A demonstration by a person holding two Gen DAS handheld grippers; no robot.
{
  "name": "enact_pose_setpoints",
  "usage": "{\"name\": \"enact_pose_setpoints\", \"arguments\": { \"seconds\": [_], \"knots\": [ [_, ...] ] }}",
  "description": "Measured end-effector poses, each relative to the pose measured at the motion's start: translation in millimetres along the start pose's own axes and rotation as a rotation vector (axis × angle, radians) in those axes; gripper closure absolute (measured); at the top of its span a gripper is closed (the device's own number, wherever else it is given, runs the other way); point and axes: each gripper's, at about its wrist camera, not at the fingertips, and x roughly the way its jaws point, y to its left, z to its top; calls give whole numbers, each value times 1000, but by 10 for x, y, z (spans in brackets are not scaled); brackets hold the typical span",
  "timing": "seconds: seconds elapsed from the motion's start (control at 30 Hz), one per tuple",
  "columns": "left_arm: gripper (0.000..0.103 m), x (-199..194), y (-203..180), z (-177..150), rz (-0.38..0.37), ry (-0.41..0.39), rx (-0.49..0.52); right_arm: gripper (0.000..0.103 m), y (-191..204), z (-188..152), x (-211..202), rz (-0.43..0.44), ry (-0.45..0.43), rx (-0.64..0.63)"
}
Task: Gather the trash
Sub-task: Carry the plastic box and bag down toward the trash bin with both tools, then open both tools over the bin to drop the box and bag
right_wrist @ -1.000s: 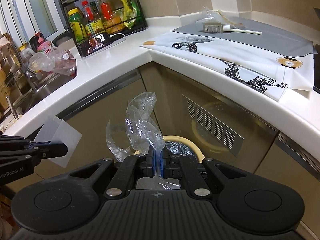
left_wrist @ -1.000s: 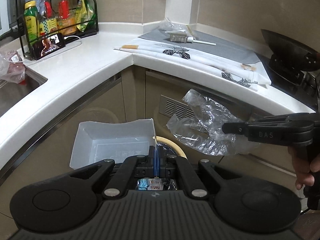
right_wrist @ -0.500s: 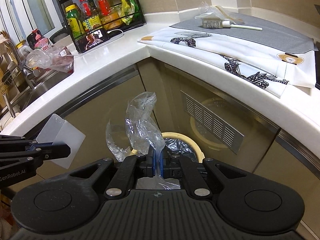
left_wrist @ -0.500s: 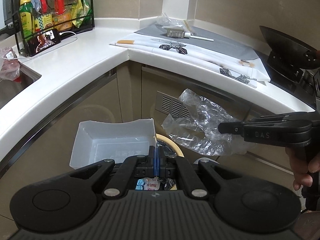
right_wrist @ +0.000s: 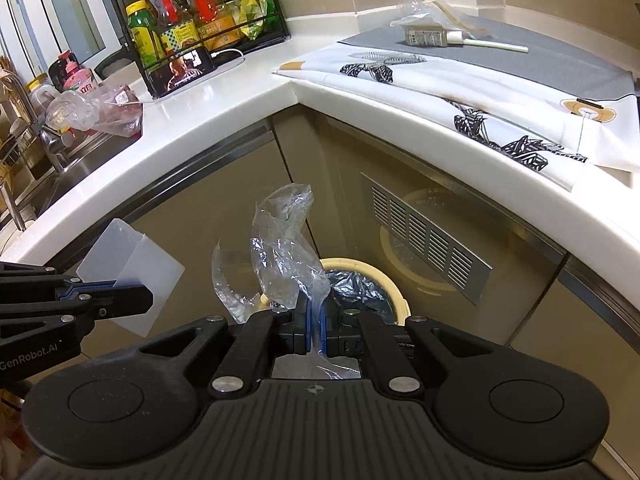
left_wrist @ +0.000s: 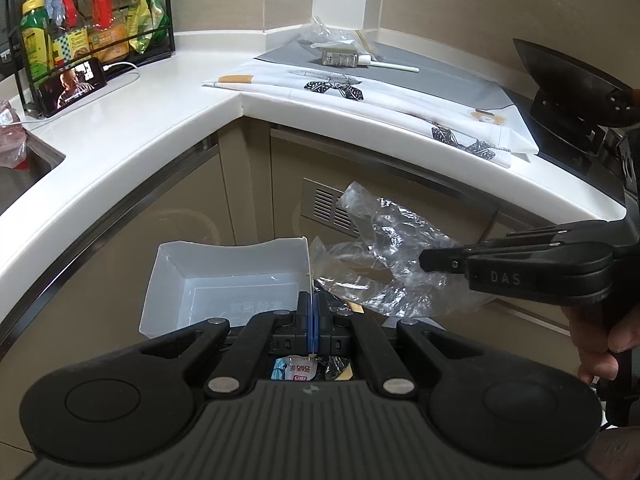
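Observation:
My left gripper (left_wrist: 311, 322) is shut on the right wall of a white plastic tray (left_wrist: 224, 280), which juts out open side up in front of the cabinet. The same tray (right_wrist: 132, 276) shows at the left of the right wrist view, with the left gripper (right_wrist: 132, 294) clamped on its edge. My right gripper (right_wrist: 316, 330) is shut on a crumpled clear plastic bag (right_wrist: 284, 260); in the left wrist view the bag (left_wrist: 392, 264) hangs from the right gripper (left_wrist: 428, 260). Below both sits a cream-rimmed bin (right_wrist: 384, 284) lined with a black bag, trash (left_wrist: 296, 368) inside.
A white corner counter (left_wrist: 160, 120) curves above beige cabinets with a vent grille (right_wrist: 428, 240). On it lie a patterned cloth (right_wrist: 480, 100), a grey mat with a small bottle (left_wrist: 340, 57), a bottle rack (left_wrist: 92, 28), a phone (left_wrist: 74, 86). A sink (left_wrist: 20, 176) lies left, a black stove part (left_wrist: 568, 92) right.
The left wrist view has drawn a little nearer to the bin and cabinet, tray still held. The right gripper and its bag have kept still.

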Motion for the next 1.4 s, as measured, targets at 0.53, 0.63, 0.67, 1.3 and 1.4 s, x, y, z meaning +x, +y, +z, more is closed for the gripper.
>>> {"name": "enact_pose_setpoints", "arguments": {
  "seconds": [0.53,0.63,0.67,1.3,1.4],
  "knots": [
    [103,494,177,13,-40,106,-56,98,-84,-22,487,-17,99,28],
    [103,643,283,9,-50,122,-97,98,-131,-19,662,-24,118,41],
    [103,700,324,-3,-55,125,-117,98,-145,-20,728,-25,123,47],
    [103,1999,531,-69,-77,300,-193,98,-375,-92,2152,-87,248,79],
    [103,2129,535,-95,-81,323,-192,98,-399,-107,2286,-91,264,84]
  ]
}}
